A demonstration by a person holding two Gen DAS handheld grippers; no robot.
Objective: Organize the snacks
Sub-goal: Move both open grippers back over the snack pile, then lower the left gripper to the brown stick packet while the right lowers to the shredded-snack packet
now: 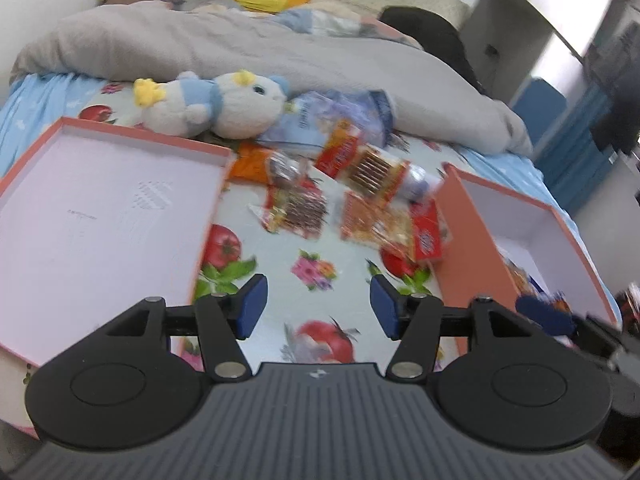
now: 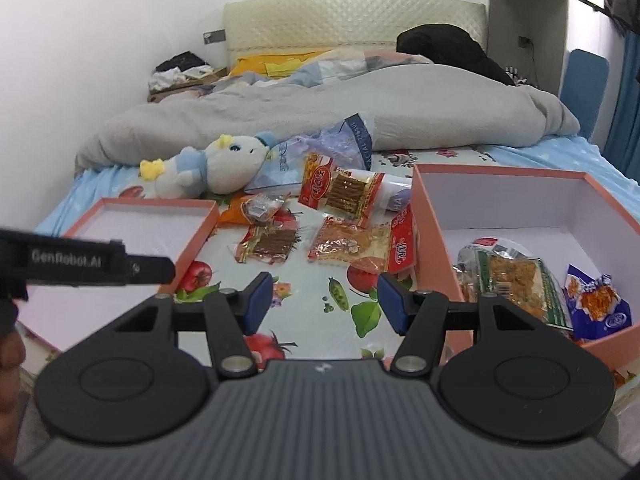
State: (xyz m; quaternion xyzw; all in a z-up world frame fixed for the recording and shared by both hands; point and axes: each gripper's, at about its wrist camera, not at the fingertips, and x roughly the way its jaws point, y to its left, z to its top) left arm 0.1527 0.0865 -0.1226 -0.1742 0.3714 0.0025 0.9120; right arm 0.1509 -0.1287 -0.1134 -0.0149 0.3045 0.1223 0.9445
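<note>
Only my right wrist view clearly shows the box (image 2: pixel 520 216) contents: a green packet (image 2: pixel 516 280) and a blue packet (image 2: pixel 596 304); the left view blurs them. Loose snacks (image 1: pixel 352 200) lie on the bedsheet (image 1: pixel 320 280) between lid (image 1: pixel 100 220) and box. Left gripper (image 1: pixel 319 306) and right gripper (image 2: pixel 325 304) hang partly spread, holding nothing.

Each view is taken from just behind a gripper, low over the bed (image 2: pixel 520 152), looking forward and down toward the headboard (image 2: pixel 352 24). The left view is tilted. The snack packets (image 1: pixel 360 196), toy (image 2: pixel 216 168) and both boxes are seen in both.
</note>
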